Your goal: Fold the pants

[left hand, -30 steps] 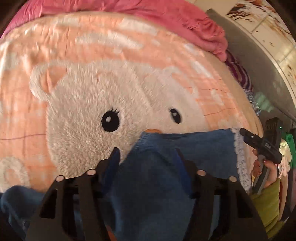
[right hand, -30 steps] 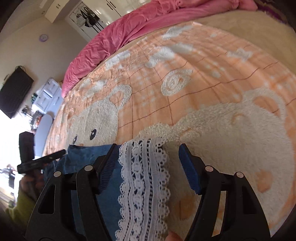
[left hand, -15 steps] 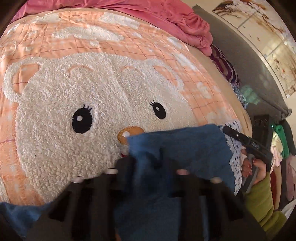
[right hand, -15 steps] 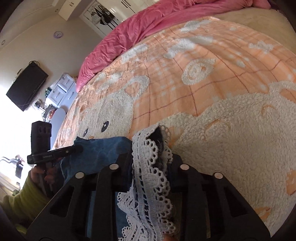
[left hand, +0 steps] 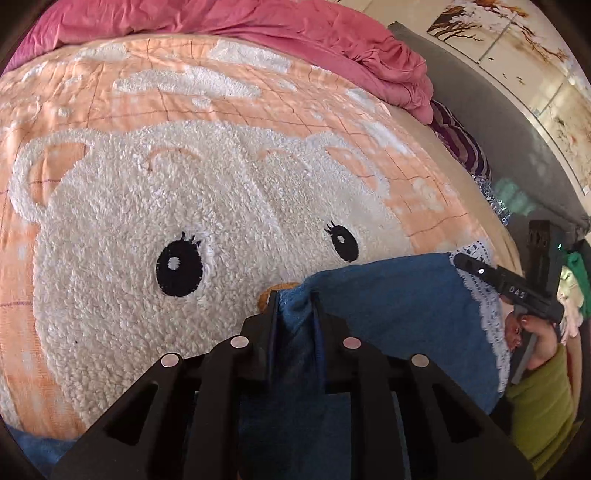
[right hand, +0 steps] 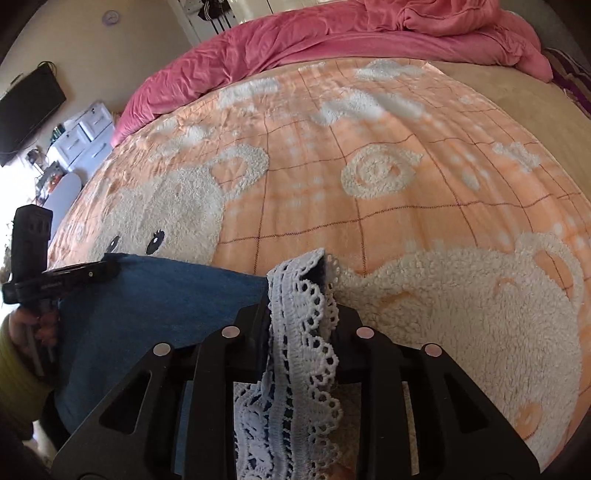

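Note:
The blue denim pants (left hand: 391, 306) with a white lace hem (right hand: 299, 332) hang stretched between my two grippers above the bed. My left gripper (left hand: 293, 306) is shut on the plain denim corner. My right gripper (right hand: 299, 295) is shut on the lace-trimmed corner. The right gripper also shows in the left wrist view (left hand: 498, 280) at the far right, and the left gripper shows in the right wrist view (right hand: 92, 275) at the far left. The pants (right hand: 159, 306) span flat between them.
An orange blanket (left hand: 184, 99) with fluffy white bears covers the bed (right hand: 406, 129). A crumpled pink duvet (left hand: 295, 29) lies along the far edge (right hand: 332, 40). A grey headboard (left hand: 498, 118) stands right, a TV (right hand: 26, 110) and drawers left.
Both grippers went from open around the pants' edge to shut on it. The edge has lifted off the blanket and the denim is pulled taut between them.

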`<state>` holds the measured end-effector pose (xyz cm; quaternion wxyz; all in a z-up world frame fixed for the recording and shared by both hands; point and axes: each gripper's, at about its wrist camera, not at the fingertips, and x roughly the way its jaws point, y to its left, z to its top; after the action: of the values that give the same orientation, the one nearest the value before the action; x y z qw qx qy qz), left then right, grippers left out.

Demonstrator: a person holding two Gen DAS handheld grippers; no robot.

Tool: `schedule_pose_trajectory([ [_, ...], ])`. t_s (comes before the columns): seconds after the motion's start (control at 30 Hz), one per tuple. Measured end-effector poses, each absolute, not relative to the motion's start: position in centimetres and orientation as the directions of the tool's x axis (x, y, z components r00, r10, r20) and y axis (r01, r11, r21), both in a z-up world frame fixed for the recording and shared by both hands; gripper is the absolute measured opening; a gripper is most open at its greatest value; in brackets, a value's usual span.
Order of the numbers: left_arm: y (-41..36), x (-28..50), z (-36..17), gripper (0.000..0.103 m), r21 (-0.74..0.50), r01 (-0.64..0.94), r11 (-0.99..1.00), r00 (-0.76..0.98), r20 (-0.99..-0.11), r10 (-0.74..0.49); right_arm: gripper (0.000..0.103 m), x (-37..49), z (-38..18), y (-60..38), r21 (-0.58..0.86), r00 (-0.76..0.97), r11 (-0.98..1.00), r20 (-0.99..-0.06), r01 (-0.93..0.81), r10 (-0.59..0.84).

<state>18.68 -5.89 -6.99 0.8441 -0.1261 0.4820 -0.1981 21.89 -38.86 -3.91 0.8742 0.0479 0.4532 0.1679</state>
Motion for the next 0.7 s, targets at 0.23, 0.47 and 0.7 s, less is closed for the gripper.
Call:
schedule_pose_trajectory([
  [0.23, -4.5, 16.5, -3.9, 0.044, -0.293, 0.200, 0.935, 0.541, -0.763, -0.355, 0.053, 16.7, -0.2, -41.1, 0.201, 0.668, 0.963, -0.694, -0.182, 0.271],
  [0.47, -2.9, 8.7, -1.2, 0.057, -0.228, 0.212, 0.950, 0.590, -0.746, -0.310, 0.061, 7.1, -0.8, -43.8, 0.357, 0.683, 0.928, -0.653, -0.105, 0.328],
  [0.7, -1.6, 1.8, -2.5, 0.058, -0.206, 0.226, 0.952, 0.565, -0.769, -0.300, 0.062, 2.4, -3.7, -44.4, 0.483, 0.656, 0.876, -0.666, 0.016, 0.355],
])
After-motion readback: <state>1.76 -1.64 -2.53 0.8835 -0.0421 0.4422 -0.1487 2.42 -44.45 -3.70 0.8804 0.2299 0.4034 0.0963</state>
